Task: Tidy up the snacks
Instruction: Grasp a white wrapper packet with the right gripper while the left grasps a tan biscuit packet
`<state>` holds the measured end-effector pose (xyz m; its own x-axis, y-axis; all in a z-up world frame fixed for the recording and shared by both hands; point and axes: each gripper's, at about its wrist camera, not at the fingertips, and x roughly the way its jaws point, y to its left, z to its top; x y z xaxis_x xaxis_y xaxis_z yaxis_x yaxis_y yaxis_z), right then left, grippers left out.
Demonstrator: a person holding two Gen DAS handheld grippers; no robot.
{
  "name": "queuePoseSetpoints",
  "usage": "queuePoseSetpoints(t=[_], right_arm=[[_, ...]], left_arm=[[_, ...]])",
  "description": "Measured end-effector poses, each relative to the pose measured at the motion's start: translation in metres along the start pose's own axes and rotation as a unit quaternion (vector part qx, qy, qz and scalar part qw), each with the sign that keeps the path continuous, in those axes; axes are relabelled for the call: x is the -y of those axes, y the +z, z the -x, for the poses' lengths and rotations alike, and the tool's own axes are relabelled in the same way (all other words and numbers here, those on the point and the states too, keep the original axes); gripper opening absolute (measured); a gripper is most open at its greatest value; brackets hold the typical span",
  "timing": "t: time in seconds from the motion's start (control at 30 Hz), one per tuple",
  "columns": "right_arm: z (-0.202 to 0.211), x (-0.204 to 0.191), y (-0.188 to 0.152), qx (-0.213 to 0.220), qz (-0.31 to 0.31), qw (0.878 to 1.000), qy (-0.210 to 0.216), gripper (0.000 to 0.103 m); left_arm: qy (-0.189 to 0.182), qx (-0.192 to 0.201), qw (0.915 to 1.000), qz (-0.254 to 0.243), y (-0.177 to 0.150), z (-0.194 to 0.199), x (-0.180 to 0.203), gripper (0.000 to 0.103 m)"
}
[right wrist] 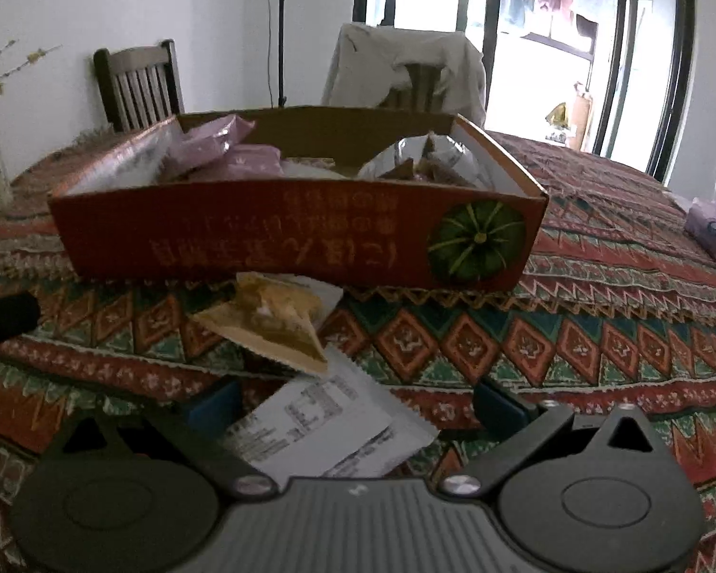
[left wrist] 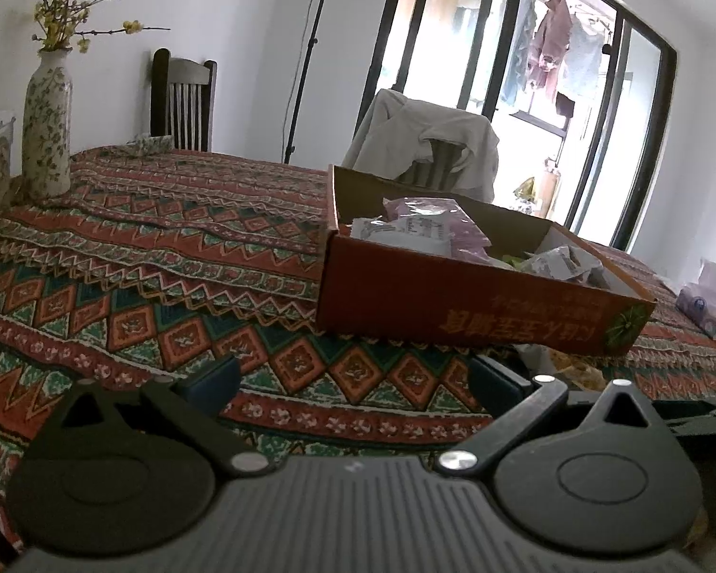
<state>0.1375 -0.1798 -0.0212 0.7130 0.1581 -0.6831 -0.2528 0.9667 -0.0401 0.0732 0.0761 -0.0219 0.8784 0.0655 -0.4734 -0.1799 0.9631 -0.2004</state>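
On the table covered with a red-and-green patterned cloth [right wrist: 573, 334], the shallow red cardboard box with a green pumpkin printed on its side [right wrist: 310, 248] already holds several packets, pink ones to its left and crinkly silver ones to its right. The things yet to be put away lie just in front of it: a tan, puffy snack pouch with crimped edges [right wrist: 272, 324], its upper end touching the box's base, and below it a flat white packet printed with small text [right wrist: 320, 429], which the pouch partly overlaps. The right claw [right wrist: 358, 406] stands apart, fingers either side of the white packet and touching nothing firmly that can be seen. The left claw [left wrist: 353, 377] is likewise spread wide over bare cloth, empty. Both packets look light, soft and slippery, likely to crumple or slide from a pinch; the contents may crush. A hold across a sealed, crimped edge seems safest. Another pale purple packet [right wrist: 713, 229] lies well apart, to the right.
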Motion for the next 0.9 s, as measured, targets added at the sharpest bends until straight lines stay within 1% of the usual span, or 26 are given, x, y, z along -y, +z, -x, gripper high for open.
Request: queuePoseSetpoints(t=[0.1, 0.2, 0.3, 0.37, 0.47, 0.5, 0.53, 0.6, 0.73, 0.9], right_arm=[[0.006, 0.002, -0.005, 0.004, 0.014, 1.000, -0.007, 0.103], [0.012, 0.007, -0.010, 0.004, 0.015, 1.000, -0.005, 0.103], [0.016, 0.015, -0.016, 0.003, 0.003, 1.000, 0.009, 0.103], [0.018, 0.020, -0.019, 0.003, -0.006, 1.000, 0.020, 0.100], [0.023, 0.022, -0.022, 0.013, -0.002, 0.999, 0.031, 0.086], [0.026, 0.022, -0.023, 0.017, 0.004, 0.999, 0.038, 0.076], [0.028, 0.021, -0.024, 0.021, 0.007, 0.999, 0.044, 0.063], [0.032, 0.021, -0.025, 0.026, 0.011, 0.998, 0.050, 0.050], [0.036, 0.025, -0.027, 0.037, 0.007, 0.998, 0.058, 0.040], [0.043, 0.035, -0.027, 0.060, -0.002, 0.997, 0.055, 0.040]], left_arm=[[0.002, -0.003, 1.0000, -0.001, 0.000, -0.001, 0.001, 0.103], [0.006, -0.005, 1.0000, -0.003, 0.000, -0.002, 0.001, 0.103], [0.010, -0.007, 0.9999, -0.004, 0.000, -0.002, 0.002, 0.103], [0.011, -0.006, 0.9999, -0.005, 0.000, -0.002, 0.003, 0.103], [0.013, -0.007, 0.9999, -0.007, 0.000, -0.003, 0.004, 0.103], [0.014, -0.008, 0.9998, -0.007, 0.000, -0.003, 0.004, 0.103], [0.015, -0.008, 0.9998, -0.007, 0.000, -0.003, 0.004, 0.103], [0.016, -0.008, 0.9998, -0.006, 0.000, -0.003, 0.004, 0.103], [0.018, -0.007, 0.9998, -0.006, 0.000, -0.002, 0.004, 0.103], [0.022, -0.004, 0.9997, -0.009, 0.000, -0.001, 0.004, 0.103]])
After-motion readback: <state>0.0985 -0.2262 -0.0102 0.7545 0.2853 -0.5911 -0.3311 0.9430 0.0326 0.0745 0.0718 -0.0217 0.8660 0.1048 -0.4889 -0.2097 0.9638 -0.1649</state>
